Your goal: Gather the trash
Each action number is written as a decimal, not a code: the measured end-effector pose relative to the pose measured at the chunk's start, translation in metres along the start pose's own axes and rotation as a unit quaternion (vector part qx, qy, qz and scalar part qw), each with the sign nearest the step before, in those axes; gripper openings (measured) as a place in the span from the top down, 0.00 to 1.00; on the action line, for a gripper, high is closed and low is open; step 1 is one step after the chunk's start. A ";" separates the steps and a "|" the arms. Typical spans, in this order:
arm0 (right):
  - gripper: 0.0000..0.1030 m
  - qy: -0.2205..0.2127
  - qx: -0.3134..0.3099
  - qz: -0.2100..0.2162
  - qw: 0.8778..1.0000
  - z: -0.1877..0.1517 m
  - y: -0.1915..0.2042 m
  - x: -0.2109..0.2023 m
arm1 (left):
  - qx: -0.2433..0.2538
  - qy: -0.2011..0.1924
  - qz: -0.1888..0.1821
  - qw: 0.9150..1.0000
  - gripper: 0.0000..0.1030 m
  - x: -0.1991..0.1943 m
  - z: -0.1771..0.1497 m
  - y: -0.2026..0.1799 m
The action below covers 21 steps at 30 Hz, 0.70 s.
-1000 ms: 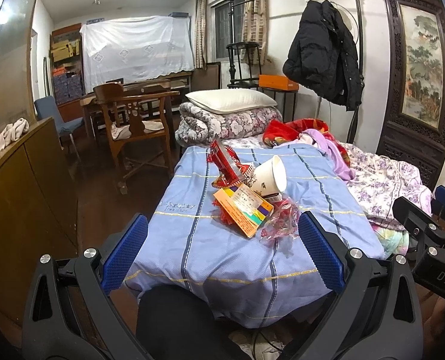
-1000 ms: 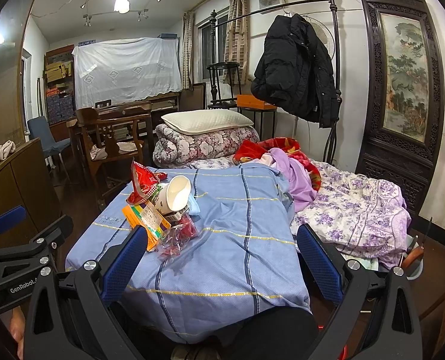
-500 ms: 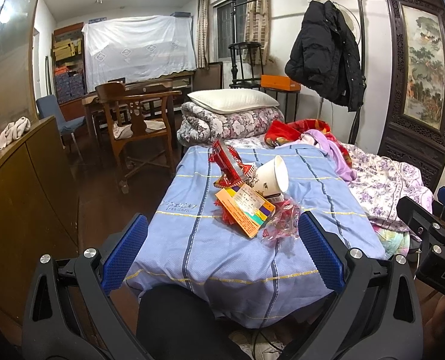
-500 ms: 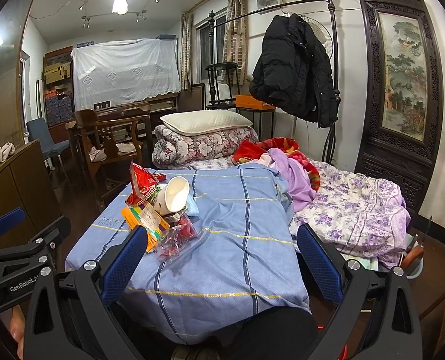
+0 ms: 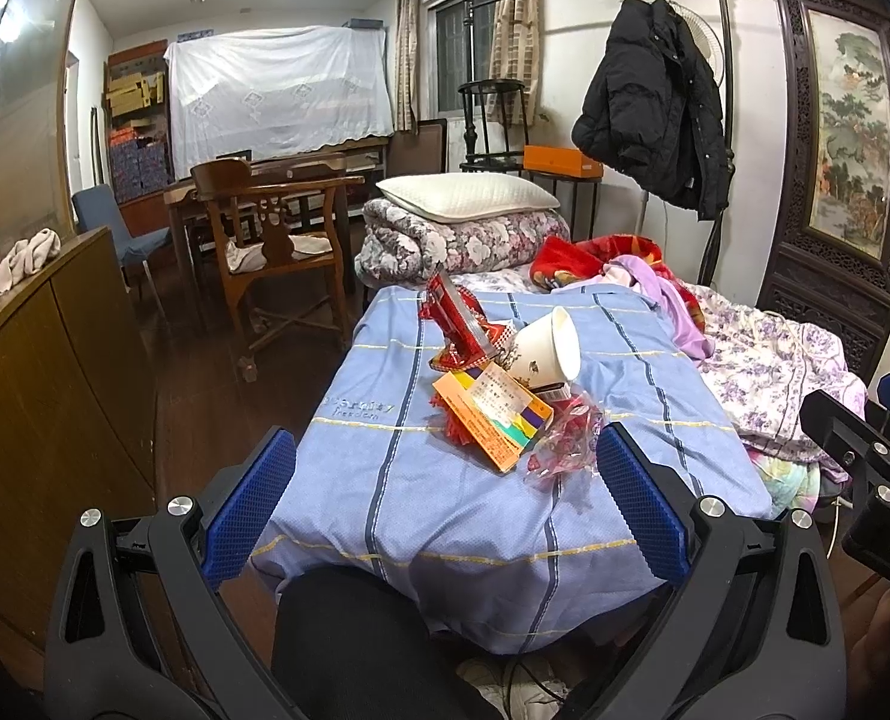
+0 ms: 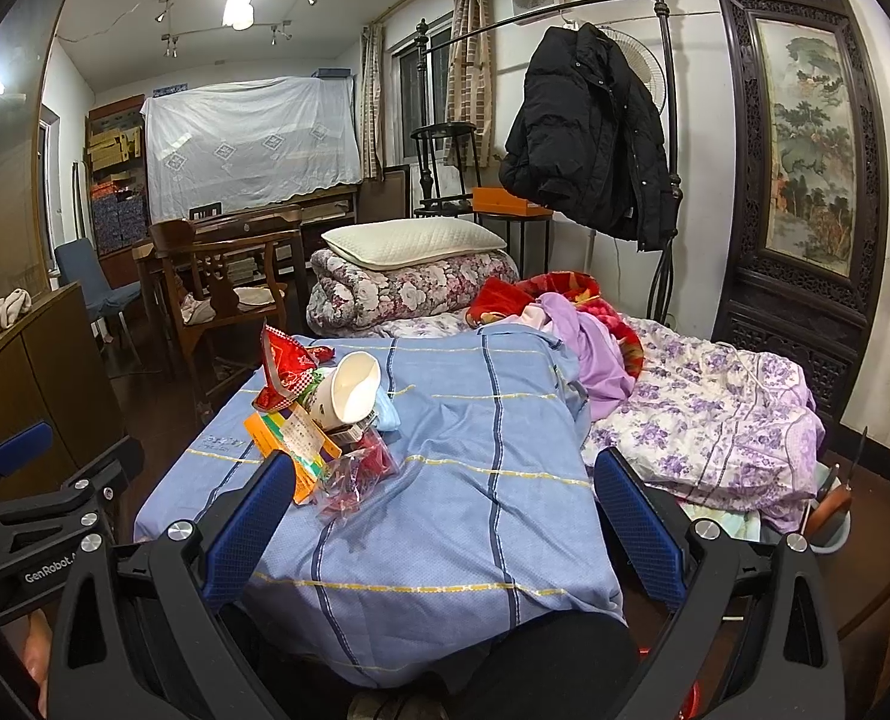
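Both grippers, left gripper [image 5: 445, 504] and right gripper [image 6: 445, 510], barely drift; jaws wide, empty; trash pile [image 5: 505, 384] on bed [image 5: 385, 480] untouched.

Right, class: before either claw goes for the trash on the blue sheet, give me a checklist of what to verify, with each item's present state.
1. Left claw open, empty: ok.
2. Right claw open, empty: ok.
3. Trash in view on sheet: cup, orange box, red wrapper, clear bag: ok.
4. Items separated for single picks: not ok, they are piled together.
5. Bin to drop trash into: cannot tell, none in view.
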State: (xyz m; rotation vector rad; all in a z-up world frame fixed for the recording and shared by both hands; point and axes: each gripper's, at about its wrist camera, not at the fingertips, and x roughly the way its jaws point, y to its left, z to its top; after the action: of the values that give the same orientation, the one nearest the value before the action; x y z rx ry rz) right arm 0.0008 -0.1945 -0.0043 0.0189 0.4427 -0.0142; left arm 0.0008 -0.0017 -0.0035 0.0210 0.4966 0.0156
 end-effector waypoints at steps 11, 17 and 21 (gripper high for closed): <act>0.05 0.006 0.004 0.001 1.000 -0.005 0.003 0.006 | -0.005 0.008 0.000 1.000 0.06 0.007 -0.001 0.005; 0.05 0.022 0.013 0.006 1.000 -0.007 0.001 0.018 | -0.007 0.029 0.007 1.000 0.06 0.028 -0.006 0.015; 0.06 0.042 0.012 0.013 0.999 -0.013 0.004 0.036 | -0.011 0.045 0.018 0.999 0.06 0.052 -0.014 0.026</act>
State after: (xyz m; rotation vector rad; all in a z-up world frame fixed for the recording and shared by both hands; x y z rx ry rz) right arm 0.0280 -0.1910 -0.0320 0.0479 0.5265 0.0061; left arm 0.0395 0.0260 -0.0395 0.0079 0.5867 0.0583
